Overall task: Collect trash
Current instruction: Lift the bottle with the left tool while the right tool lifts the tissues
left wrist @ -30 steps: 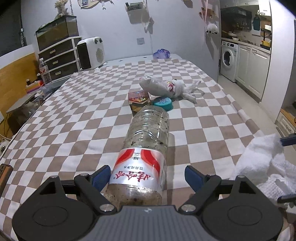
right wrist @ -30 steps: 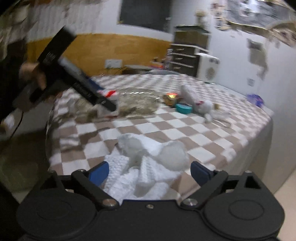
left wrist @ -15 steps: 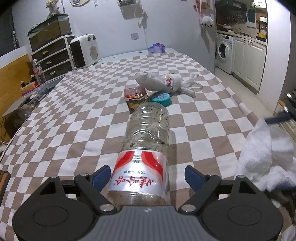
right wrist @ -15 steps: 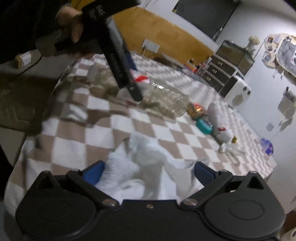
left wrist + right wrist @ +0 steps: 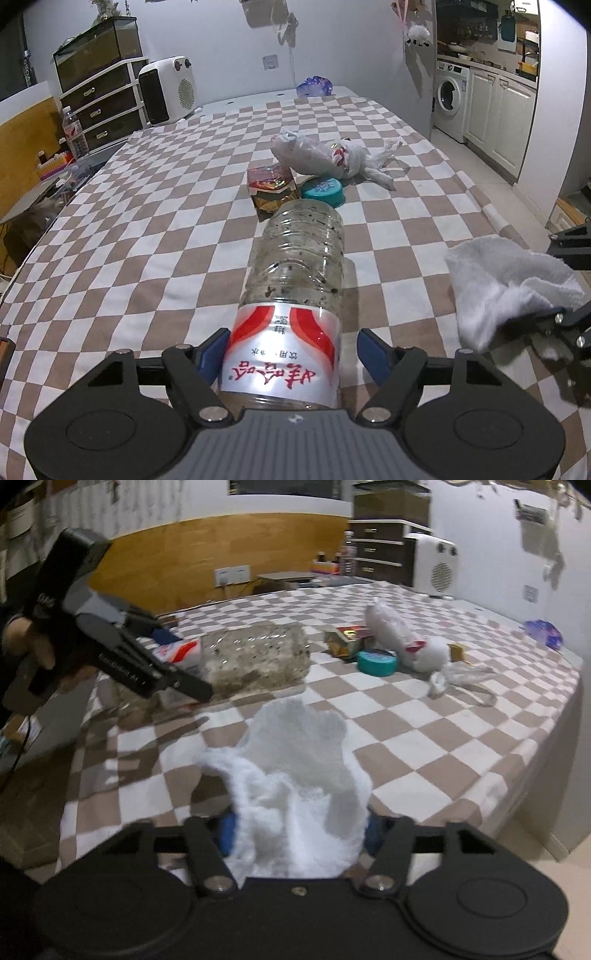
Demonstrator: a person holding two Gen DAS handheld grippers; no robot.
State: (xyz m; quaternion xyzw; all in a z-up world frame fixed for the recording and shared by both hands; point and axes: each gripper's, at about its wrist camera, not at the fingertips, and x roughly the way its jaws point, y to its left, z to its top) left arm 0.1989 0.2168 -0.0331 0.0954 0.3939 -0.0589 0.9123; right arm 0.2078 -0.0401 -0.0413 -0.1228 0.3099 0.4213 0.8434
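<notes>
My left gripper (image 5: 291, 354) is shut on a clear plastic bottle (image 5: 295, 280) with a red and white label, held lengthwise over the checkered table; it also shows in the right wrist view (image 5: 255, 657). My right gripper (image 5: 299, 830) is shut on a crumpled white towel (image 5: 299, 775), lifted above the table's near edge; the towel also shows in the left wrist view (image 5: 506, 288). Farther on lie a small red and gold box (image 5: 271, 184), a teal lid (image 5: 323, 190) and a knotted white plastic bag (image 5: 325, 157).
The table has a brown and white checkered cloth (image 5: 147, 229). A white heater (image 5: 168, 94) and a drawer unit (image 5: 99, 110) stand at the back left. A purple bag (image 5: 314, 86) lies at the far edge. A washing machine (image 5: 452, 98) stands at the right.
My right gripper has closed on the white towel and lifted it off the table. My left gripper has stayed on the bottle with little movement.
</notes>
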